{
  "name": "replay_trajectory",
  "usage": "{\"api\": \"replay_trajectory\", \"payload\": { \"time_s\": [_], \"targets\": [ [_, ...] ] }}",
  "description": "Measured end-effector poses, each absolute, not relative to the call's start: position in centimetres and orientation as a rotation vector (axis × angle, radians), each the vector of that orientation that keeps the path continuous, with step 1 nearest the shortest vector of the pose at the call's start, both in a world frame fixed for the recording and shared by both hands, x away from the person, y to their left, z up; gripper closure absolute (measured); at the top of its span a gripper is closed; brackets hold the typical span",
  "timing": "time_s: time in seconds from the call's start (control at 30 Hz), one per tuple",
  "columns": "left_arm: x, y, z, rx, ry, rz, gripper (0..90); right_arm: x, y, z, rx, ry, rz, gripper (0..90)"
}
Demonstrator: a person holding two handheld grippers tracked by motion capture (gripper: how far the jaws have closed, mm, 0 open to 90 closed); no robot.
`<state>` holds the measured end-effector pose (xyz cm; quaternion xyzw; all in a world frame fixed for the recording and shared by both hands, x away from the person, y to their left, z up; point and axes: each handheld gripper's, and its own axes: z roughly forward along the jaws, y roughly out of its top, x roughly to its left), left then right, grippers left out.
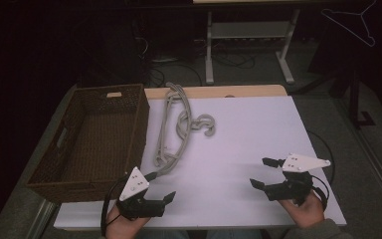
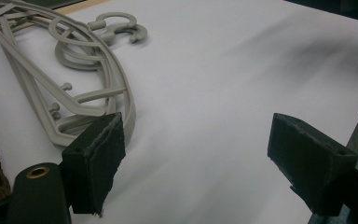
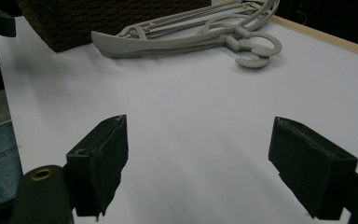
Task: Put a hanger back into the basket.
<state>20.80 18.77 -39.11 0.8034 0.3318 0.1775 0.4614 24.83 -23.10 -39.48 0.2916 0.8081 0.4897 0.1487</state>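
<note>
Resting low at the tabletop's near edge in the high view, the left gripper is sitting by the near left corner with its jaws spread on nothing, while the right gripper is hovering toward the near right corner, jaws likewise spread and empty. Both hands are gripping from behind at the near edge. A bundle of grey plastic hangers is lying along the left side, just beside the wicker basket that is occupying the left edge; wide bare white surface is stretching between the grippers and toward the far right corner.

Looking along the left gripper's jaws in the left gripper view, the hangers are lying just past the left pad, apart from it, with open surface running ahead.

Facing across the tabletop in the right gripper view, the hangers are lying well off near the basket, bare surface lying between.
</note>
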Motion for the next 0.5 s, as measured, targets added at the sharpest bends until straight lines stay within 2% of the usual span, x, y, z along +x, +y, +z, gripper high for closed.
{"api": "replay_trajectory", "payload": {
  "time_s": [0.5],
  "targets": [
    [20.81,18.69,-39.15,1.986,0.806,0.432,18.8,24.78,-23.12,-39.57,0.86,2.327,1.428,18.9]
  ]
}}
